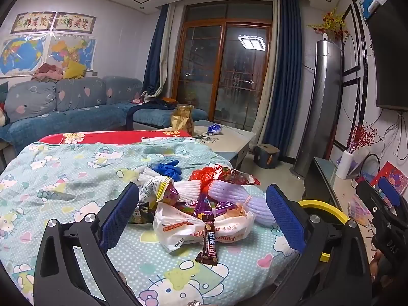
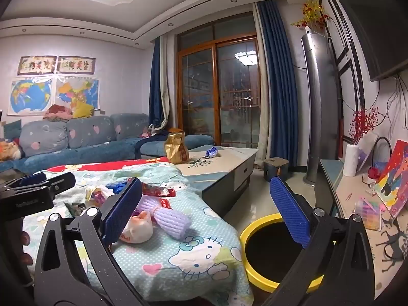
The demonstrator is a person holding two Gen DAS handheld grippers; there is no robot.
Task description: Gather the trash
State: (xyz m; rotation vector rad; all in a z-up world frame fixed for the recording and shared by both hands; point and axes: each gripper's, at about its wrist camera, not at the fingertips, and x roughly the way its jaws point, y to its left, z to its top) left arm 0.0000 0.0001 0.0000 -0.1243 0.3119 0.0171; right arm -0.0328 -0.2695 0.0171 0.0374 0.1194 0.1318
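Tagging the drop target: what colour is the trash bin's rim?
Yellow, with a black inside. The trash bin shows best in the right wrist view, on the floor beside the bed.

Yellow bin (image 1: 323,207) largely behind the left gripper (image 1: 202,213), wrapper print (image 1: 209,239) partly illegible

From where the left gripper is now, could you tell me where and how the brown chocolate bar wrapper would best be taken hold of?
Grip the chocolate bar wrapper across its narrow width, near the lower crimped end that lies bare on the bedspread. It is long, flat and points toward the left gripper, whose jaws stand open either side of it. Probably come straight forward and down; its upper end overlaps the white plastic bag.
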